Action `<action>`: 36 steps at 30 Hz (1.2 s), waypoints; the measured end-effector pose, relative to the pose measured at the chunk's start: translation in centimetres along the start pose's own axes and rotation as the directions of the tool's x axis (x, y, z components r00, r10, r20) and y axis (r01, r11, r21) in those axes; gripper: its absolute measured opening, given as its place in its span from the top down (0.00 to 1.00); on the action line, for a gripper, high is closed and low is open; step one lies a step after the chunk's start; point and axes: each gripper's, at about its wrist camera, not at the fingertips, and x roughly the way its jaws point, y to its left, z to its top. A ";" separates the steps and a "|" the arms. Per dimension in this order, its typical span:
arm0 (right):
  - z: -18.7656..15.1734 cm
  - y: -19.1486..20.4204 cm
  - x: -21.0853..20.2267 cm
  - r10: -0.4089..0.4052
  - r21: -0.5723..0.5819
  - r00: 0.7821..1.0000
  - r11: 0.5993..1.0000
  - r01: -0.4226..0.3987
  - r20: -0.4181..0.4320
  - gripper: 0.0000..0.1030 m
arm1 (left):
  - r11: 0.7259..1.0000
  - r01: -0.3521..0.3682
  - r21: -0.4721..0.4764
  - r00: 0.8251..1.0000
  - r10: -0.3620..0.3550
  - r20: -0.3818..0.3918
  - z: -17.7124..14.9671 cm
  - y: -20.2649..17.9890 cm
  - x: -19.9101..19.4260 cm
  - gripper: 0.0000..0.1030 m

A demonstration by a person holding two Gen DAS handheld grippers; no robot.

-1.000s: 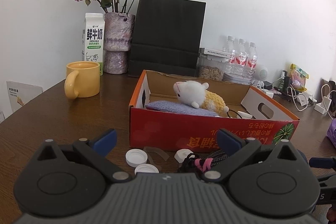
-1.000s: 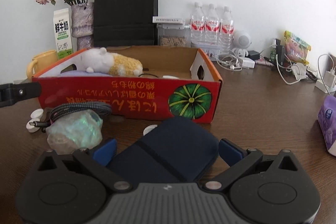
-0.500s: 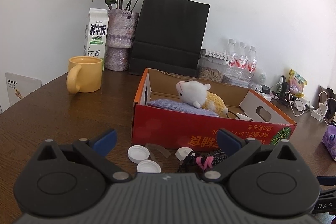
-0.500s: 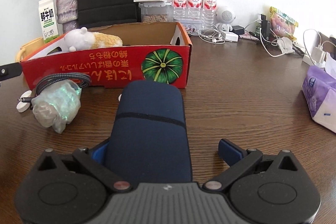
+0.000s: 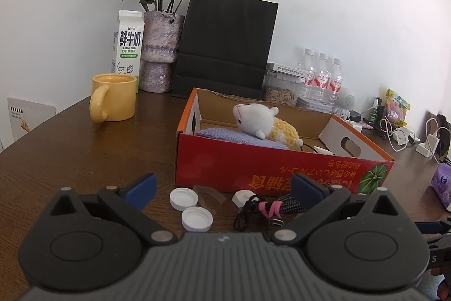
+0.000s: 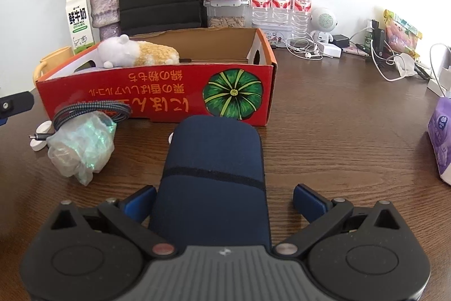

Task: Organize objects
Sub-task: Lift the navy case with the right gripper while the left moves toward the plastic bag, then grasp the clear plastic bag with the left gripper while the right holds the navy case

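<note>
Navy pouch [image 6: 214,177]: lies lengthwise between the fingers of the right gripper [image 6: 224,202], its far end pointing at the box ahead; the left blue pad appears to touch its side, the right pad stands clear of it.
Right gripper state: spread wide, not clamped on the pouch; whether the pouch rests on the table or on the gripper body I cannot tell.
Left gripper [image 5: 224,188]: fingers wide apart, nothing between them, low over the table.
Red cardboard box [image 6: 157,92]: straight ahead of both grippers, near the pouch's tip; open top.
Already in the box: a white-and-yellow plush toy [image 5: 263,124] lying on a lilac cloth pad [image 5: 239,136], with a thin cable and a white piece beside them.
Left outside, ahead of the left gripper: two white caps [image 5: 190,206], a clear plastic strip, a small white plug [image 5: 243,193] and a braided cable with a pink tie [image 5: 270,206], all just in front of the box wall.
Left outside, ahead-left of the right gripper: a crumpled plastic bag [image 6: 83,145] touching the braided cable.
Progress: judged partway; a few things are boxed, while the pouch and the loose small items are not yet in.
Next, likely: close on the pouch and carry it over the box wall.
</note>
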 end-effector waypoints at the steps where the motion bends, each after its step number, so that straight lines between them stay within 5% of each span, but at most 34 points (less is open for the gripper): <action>1: 0.0 0.0 0.0 0.001 -0.001 1.000 1.000 -0.001 0.000 0.00 | 1.000 0.011 0.007 1.000 -0.011 -0.008 -0.2 -0.3 -0.3 0.00; 7: -0.1 -0.6 -0.3 0.033 0.033 0.999 0.999 -0.033 0.016 0.00 | 0.992 0.127 0.023 0.986 -0.124 -0.107 -1.1 -3.1 -1.1 0.00; 12: -0.2 -1.0 -0.5 0.049 0.050 0.999 0.997 -0.050 0.024 0.00 | 0.989 0.144 0.032 0.977 -0.137 -0.162 -1.9 -5.6 -0.2 0.00; 22: -0.5 -2.1 -1.1 0.110 0.096 0.992 0.989 -0.115 0.059 0.08 | 0.998 0.063 -0.026 0.975 -0.068 -0.214 -2.1 -7.7 2.3 0.00; 32: -0.7 -2.5 -1.5 0.173 0.117 0.981 0.976 -0.183 0.085 0.30 | 0.999 0.002 -0.049 0.976 -0.013 -0.215 -2.2 -8.9 4.3 0.00; 36: -0.7 -2.6 -1.5 0.180 0.127 0.979 0.973 -0.191 0.091 0.31 | 0.999 0.003 -0.043 0.978 -0.012 -0.208 -2.3 -9.0 4.4 0.14</action>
